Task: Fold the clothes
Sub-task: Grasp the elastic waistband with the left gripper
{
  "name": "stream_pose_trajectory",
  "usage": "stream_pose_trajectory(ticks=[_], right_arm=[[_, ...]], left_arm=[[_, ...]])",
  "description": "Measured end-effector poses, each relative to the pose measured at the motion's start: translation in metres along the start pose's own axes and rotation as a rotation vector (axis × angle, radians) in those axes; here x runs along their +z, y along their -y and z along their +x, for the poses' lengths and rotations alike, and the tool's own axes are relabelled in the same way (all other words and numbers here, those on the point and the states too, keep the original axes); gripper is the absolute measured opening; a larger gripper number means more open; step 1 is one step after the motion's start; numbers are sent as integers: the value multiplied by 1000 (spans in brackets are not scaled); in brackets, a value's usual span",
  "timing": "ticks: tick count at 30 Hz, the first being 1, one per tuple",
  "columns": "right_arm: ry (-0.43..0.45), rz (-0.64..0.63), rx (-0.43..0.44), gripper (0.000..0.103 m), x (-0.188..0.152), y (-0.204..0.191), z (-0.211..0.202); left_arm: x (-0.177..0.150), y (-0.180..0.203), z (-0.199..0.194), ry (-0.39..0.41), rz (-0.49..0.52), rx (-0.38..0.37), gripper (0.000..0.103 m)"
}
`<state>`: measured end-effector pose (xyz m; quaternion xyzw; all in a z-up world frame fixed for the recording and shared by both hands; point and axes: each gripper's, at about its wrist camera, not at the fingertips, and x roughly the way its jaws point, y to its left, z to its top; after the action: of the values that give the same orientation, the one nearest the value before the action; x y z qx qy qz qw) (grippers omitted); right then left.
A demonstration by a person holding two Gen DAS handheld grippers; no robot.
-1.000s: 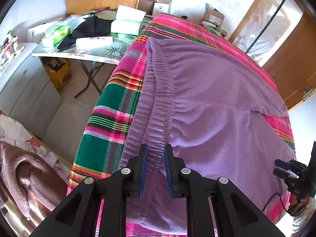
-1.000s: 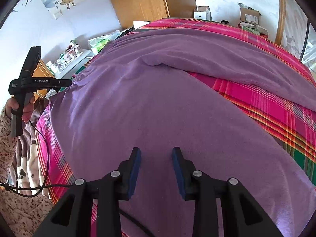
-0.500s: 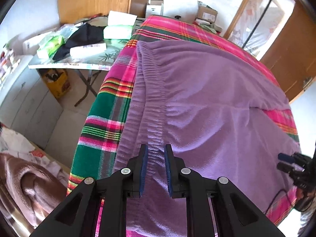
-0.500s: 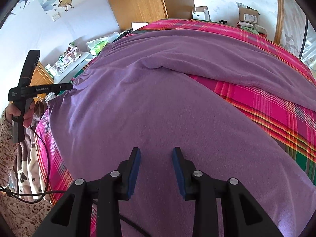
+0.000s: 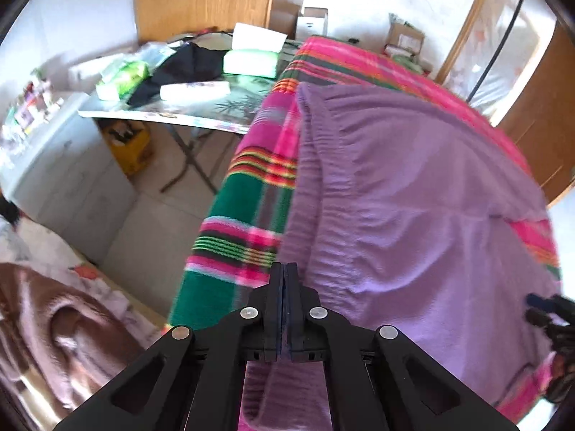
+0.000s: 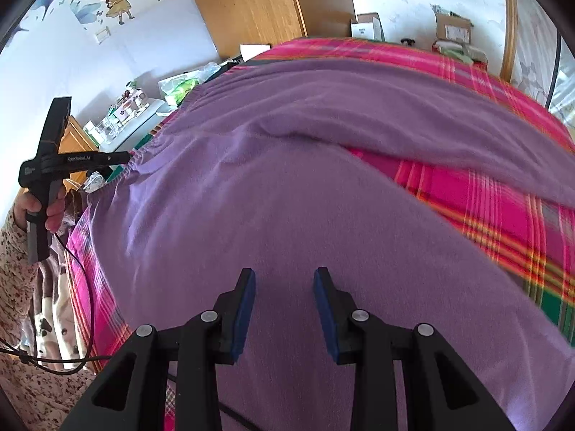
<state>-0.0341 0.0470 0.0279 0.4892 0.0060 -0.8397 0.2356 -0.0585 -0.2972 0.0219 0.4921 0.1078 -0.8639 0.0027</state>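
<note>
Purple fleece trousers (image 5: 395, 194) lie spread on a bed with a pink and green plaid blanket (image 5: 251, 194). Their gathered waistband runs along the bed's left side. My left gripper (image 5: 286, 273) is shut at the waistband's near corner, and purple cloth shows under its jaws. In the right wrist view the trousers (image 6: 287, 197) fill the frame, two legs splitting to the right. My right gripper (image 6: 284, 280) is open just above the cloth of the near leg, empty. The left gripper (image 6: 46, 168) shows at the far left, held by a hand.
A folding table (image 5: 187, 107) with tissue packs and black cloth stands beside the bed's far left. A white cabinet (image 5: 61, 165) is on the left. A brown blanket (image 5: 46, 341) lies at lower left. The wooden wardrobe (image 6: 251, 3) stands behind. A cable (image 6: 82, 287) hangs near the bed edge.
My left gripper's jaws have closed at the waistband corner and the view has swung left. The right gripper stays open over the near leg, almost still.
</note>
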Motion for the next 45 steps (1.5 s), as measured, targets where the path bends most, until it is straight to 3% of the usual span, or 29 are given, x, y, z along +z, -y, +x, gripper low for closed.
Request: stream_pose_trajectory(ticks=[4, 9, 19, 25, 31, 35, 39, 45], right_arm=[[21, -2, 1, 34, 12, -1, 0], [1, -4, 23, 34, 20, -9, 16], [-1, 2, 58, 34, 29, -18, 31], [8, 7, 60, 35, 31, -20, 34], [19, 23, 65, 35, 30, -21, 34], [22, 30, 68, 35, 29, -19, 34], [27, 36, 70, 35, 28, -18, 34], [38, 51, 75, 35, 31, -19, 36]], left_arm=[[10, 4, -2, -6, -10, -84, 6], [21, 19, 8, -35, 17, -137, 23], [28, 37, 30, -45, 122, -25, 29], [32, 34, 33, -40, 106, -38, 29], [32, 35, 33, -22, 100, -45, 28], [28, 41, 30, 12, 137, -10, 11], [27, 34, 15, 81, 106, -59, 6], [29, 31, 20, 58, 74, -127, 5]])
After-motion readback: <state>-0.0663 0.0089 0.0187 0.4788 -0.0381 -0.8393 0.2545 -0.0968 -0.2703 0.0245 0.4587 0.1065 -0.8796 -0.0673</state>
